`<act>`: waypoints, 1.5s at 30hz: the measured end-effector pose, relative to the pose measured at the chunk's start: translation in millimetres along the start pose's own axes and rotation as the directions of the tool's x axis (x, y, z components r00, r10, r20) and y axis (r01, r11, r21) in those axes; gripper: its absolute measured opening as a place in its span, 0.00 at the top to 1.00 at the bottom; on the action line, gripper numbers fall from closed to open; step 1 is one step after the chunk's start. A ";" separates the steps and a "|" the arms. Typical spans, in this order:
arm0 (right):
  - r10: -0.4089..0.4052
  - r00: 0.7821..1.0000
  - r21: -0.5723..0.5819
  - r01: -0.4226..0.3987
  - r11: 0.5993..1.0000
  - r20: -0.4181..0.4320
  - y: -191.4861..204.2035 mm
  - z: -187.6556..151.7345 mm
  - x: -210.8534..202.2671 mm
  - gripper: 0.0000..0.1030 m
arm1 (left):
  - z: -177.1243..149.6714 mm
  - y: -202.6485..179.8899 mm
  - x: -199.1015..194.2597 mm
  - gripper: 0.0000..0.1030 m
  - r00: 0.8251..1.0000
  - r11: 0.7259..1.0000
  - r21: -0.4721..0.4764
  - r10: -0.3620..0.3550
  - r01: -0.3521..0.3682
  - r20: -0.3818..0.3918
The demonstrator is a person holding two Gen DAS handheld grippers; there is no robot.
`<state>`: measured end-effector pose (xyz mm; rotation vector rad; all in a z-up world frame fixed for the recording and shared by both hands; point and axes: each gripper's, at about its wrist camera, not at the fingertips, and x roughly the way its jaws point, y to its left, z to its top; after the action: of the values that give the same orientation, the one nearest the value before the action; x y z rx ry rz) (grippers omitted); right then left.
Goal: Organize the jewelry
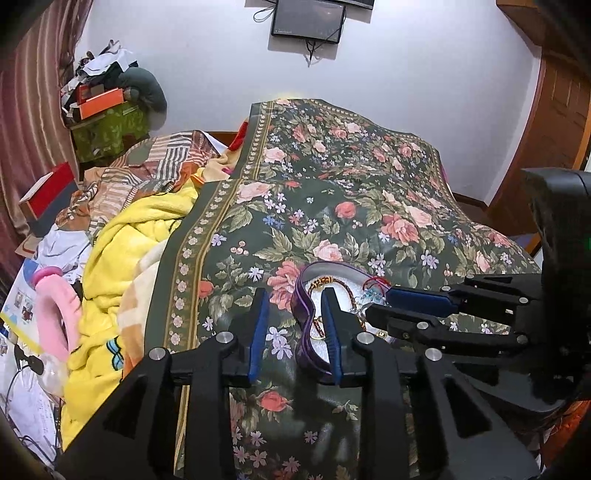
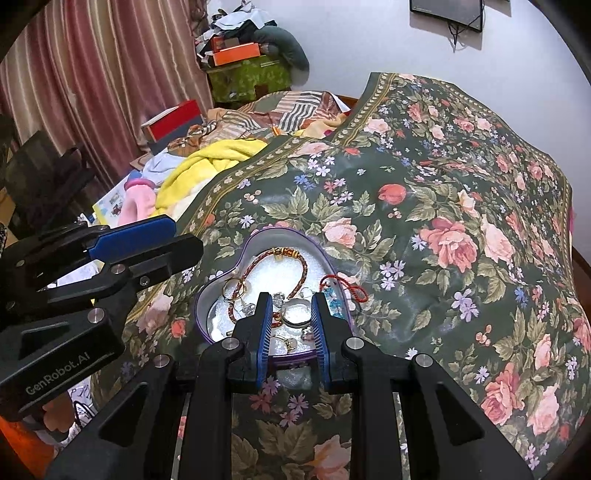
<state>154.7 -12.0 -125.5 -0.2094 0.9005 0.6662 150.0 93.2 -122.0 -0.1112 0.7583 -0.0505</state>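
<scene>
Purple heart tin (image 2: 334, 264) on floral cloth (image 2: 443, 192), both claws spread apart

We look from two fisheye cameras, each set behind its own gripper and facing forward along the fingers, down over the bed's floral cover (image 1: 332, 192). Our left wrist view sits low and close, seeing the heart-shaped tin (image 1: 314, 317) edge-on, with the right gripper (image 1: 384, 299) entering from the right. Our right wrist view looks more steeply down into the same tin (image 2: 207, 295), the left gripper (image 2: 184, 240) crossing at left. Both share the cover, tin, curtain (image 2: 92, 74) and wall screen (image 1: 306, 18).
</scene>
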 end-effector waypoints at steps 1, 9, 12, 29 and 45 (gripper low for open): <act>-0.001 1.000 0.002 0.001 1.000 0.004 -0.8 0.3 -2.3 0.81 | 0.8 -0.3 -1.2 0.73 1.000 1.000 -0.001 0.000 0.000 0.003; -0.023 0.995 0.024 0.020 0.999 0.093 -4.2 5.6 -41.8 0.81 | 8.2 -12.3 -22.3 0.73 0.999 1.000 0.024 -0.001 0.000 0.043; -0.033 0.989 0.036 0.028 0.999 0.141 -6.0 9.1 -61.8 0.81 | 12.7 -19.7 -40.9 0.73 0.997 0.999 0.039 -0.004 0.001 0.081; -0.121 0.856 0.052 0.110 0.993 0.503 25.7 -6.3 -219.6 0.81 | 21.7 -66.5 -191.2 0.72 0.920 0.994 0.105 -0.009 -0.035 0.391; -0.266 0.670 0.146 0.232 0.962 0.693 64.6 -43.4 -285.6 0.17 | -1.6 -74.4 -285.9 0.43 0.816 0.998 0.057 -0.007 -0.031 0.578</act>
<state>-38.4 -108.0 77.2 -0.0181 0.1228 0.4063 -58.8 43.7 81.1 -0.0542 0.1413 -0.0261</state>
